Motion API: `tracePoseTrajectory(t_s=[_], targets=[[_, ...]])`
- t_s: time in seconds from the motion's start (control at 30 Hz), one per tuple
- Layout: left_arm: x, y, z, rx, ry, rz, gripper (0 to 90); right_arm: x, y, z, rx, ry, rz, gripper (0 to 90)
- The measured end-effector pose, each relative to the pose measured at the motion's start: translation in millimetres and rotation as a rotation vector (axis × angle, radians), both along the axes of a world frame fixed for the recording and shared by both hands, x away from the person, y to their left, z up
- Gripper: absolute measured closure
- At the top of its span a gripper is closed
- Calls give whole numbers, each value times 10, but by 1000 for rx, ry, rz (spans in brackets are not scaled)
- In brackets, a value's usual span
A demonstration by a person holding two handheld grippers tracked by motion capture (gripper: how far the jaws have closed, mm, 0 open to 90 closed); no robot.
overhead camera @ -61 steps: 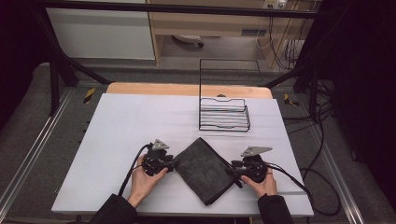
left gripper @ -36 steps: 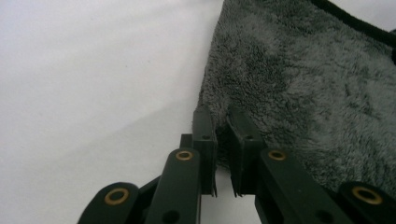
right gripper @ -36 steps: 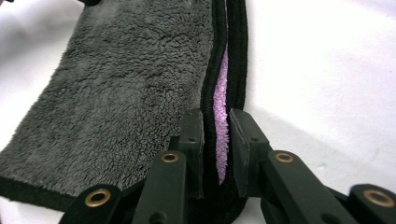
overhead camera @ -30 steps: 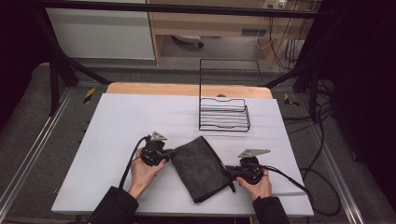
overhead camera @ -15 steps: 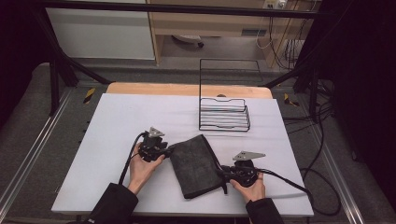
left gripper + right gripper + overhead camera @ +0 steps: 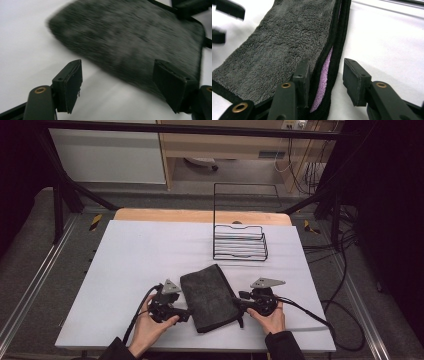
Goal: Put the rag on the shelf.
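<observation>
A folded dark grey towel (image 6: pixel 210 296) lay flat on the white table (image 6: pixel 140 255), near the edge closest to the person, between the two hands. A black wire rack (image 6: pixel 240 242) stood farther back on the table, well apart from the towel.

The left gripper (image 6: pixel 181 314) sat just beside the towel's left edge, held low over the table. Its jaws had just been opening and stood wide apart; in the left gripper view (image 6: pixel 120 85) the towel (image 6: pixel 130 40) lay ahead of them, with one pad over its near corner. That view was blurred, so whether the pad touched the cloth could not be told, but nothing was pinched.

The right gripper (image 6: pixel 242 306) was at the towel's right edge. Its jaws had also just been opening. In the right gripper view (image 6: pixel 325 82) they stood partly apart, straddling the towel's black-bound edge (image 6: pixel 337 45), where a purple inner layer (image 6: pixel 325 72) showed between the folds. One pad lay against the grey pile, while the other stood clear of the cloth, so the edge was between the jaws but not clamped.
</observation>
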State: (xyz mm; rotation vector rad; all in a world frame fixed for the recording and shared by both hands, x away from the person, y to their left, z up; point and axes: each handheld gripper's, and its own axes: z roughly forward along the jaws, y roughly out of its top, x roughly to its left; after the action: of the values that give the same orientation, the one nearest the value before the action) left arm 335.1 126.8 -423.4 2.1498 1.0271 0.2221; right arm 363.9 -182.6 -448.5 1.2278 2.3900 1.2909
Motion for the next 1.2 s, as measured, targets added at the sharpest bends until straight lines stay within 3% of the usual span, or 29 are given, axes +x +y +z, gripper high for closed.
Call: tracePoseTrajectory(t_s=[0.1,0.2,0.27,0.33,0.4,0.47,0.97,1.07,1.2], targets=[[-87,-79,-20,2,14,-29,237,-4,9,-11,-6,-1,3,597],[-184,-180,-72,31,21,-59,252,-23,16,-23,-14,-7,6,606],[-231,-248,-130,21,49,-70,317,-28,23,-31,-13,-8,7,614],[-244,-270,-156,-8,55,-59,378,-32,29,-41,-17,-8,8,623],[-260,-285,-167,-1,48,-53,394,-36,37,-53,-19,-6,9,629],[-284,-292,-175,-23,55,-38,429,-37,42,-65,-24,-10,10,637],[-370,-361,-221,-33,50,-9,574,-31,58,-86,-11,28,13,761],[-350,-361,-219,-39,62,-8,703,-42,77,-69,-10,37,8,803],[-356,-380,-211,-33,54,-11,784,-44,88,-54,-23,35,9,808]])
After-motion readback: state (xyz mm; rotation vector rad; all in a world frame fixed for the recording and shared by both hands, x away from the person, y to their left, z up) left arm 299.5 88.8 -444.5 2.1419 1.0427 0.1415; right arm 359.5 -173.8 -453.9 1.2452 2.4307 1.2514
